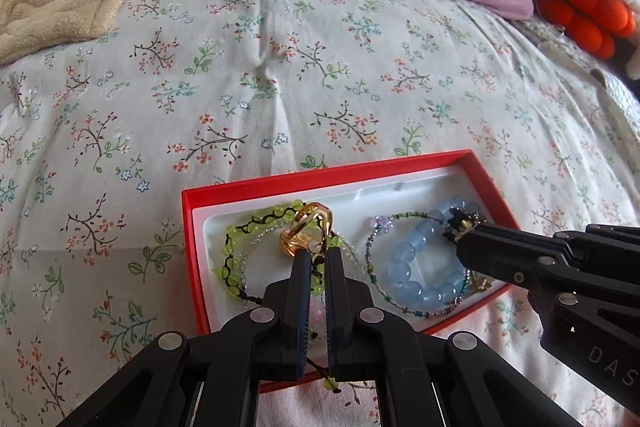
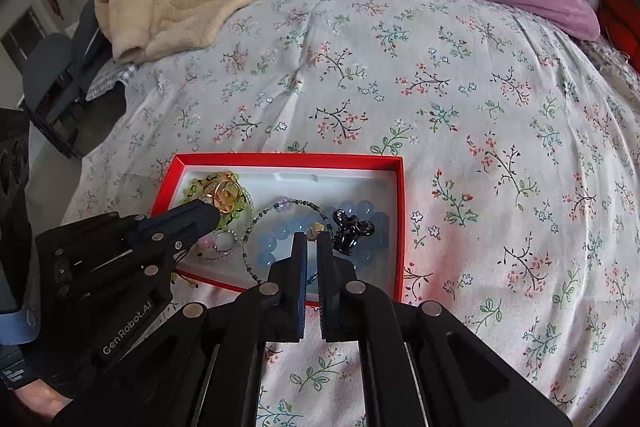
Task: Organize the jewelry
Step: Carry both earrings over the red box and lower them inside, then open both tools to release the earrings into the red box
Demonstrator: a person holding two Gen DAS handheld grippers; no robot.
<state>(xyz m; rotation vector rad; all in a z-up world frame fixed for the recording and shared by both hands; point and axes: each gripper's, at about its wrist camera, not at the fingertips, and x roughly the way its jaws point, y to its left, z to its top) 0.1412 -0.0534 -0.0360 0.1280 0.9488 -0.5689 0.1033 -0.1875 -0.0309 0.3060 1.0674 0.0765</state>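
Left gripper pinching gold ring over left end of red box; right gripper nearly closed on small stud at right end; green bracelet, blue bracelet, black charm already boxed; almost done

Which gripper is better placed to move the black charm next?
Right. The right gripper has its tips beside the black charm on the blue bracelet; the left gripper is at the gold ring.
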